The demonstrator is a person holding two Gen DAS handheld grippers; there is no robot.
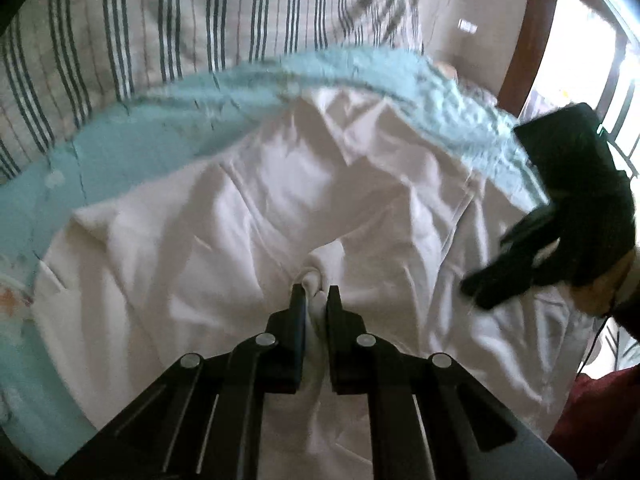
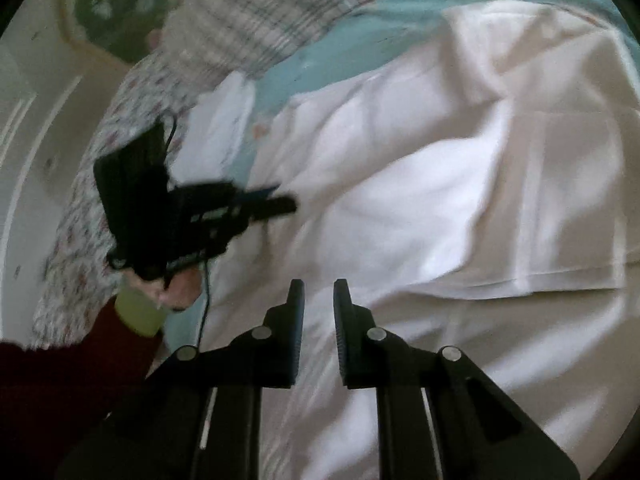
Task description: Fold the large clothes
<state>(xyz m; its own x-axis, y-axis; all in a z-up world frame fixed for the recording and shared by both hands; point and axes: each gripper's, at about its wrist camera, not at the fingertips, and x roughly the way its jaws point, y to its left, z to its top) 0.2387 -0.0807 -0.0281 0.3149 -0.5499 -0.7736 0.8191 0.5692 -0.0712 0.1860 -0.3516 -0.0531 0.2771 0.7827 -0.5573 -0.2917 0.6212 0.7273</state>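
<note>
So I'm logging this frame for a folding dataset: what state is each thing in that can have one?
left gripper: shut on a bunched pinch of the white garment.
right gripper: open, nothing between its fingers, above the cloth.
white garment: spread over the bed, wrinkled, partly folded.
teal sheet: lying under the garment.
striped pillow: resting at the far side.

— Where does the garment point(image 1: 280, 200) lie?
— Spread across the middle of the left wrist view, on the sheet point(image 1: 132, 152), with the striped bedding point(image 1: 160, 20) behind it at the top of the frame.
— And the grippers?
— The left gripper point(image 1: 316, 300) sits at lower centre, a fold of the garment between its fingers. The right gripper point(image 1: 560, 216) is at the right edge, over the garment's right side.
</note>
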